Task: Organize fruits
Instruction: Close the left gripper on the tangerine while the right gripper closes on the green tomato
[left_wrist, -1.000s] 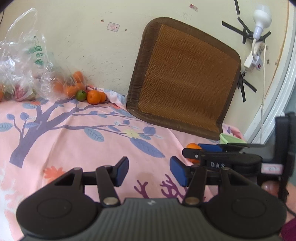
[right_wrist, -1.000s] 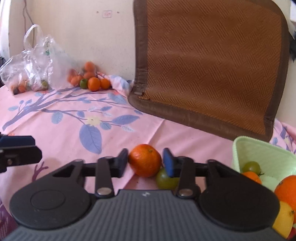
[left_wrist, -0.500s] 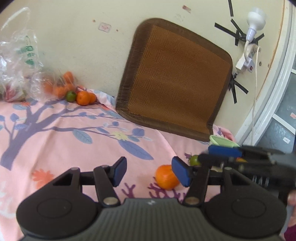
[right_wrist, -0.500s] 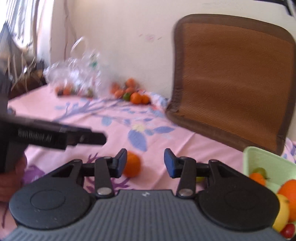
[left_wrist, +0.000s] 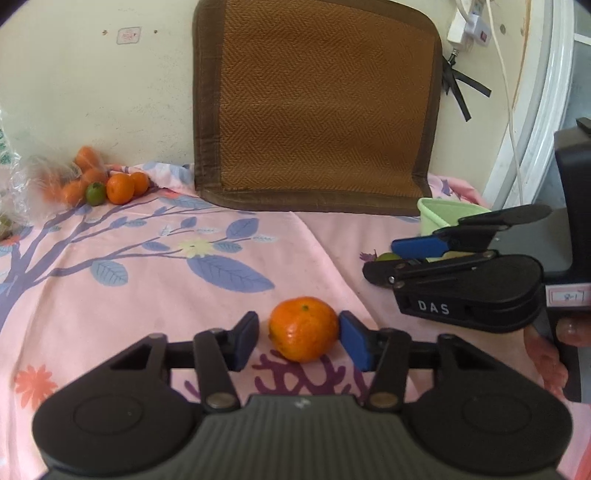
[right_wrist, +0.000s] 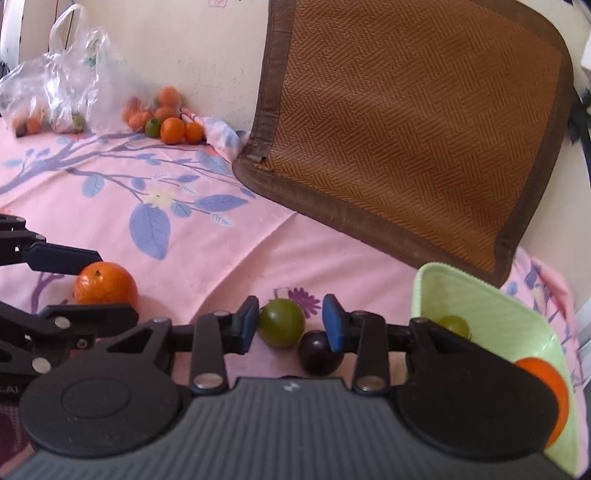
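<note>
- Left gripper (left_wrist: 298, 341): jaws just closing around an orange (left_wrist: 303, 328) on the pink cloth (left_wrist: 155, 295); right pad touching, small gap at the left pad.
- Right gripper (right_wrist: 290, 325): jaws narrowed to a green fruit (right_wrist: 281, 322), not pressing; dark plum (right_wrist: 318, 352) just beside.
- Green basket (right_wrist: 491, 302) to the right, holding fruit.
- More oranges (left_wrist: 120, 188) by the wall.

My two grippers are black plastic with blue pads (left_wrist: 354, 343), silver rivets on the finger links and round discs beside a ribbed grey centre. The right gripper (left_wrist: 384, 258) carries white "DAS" lettering.
</note>
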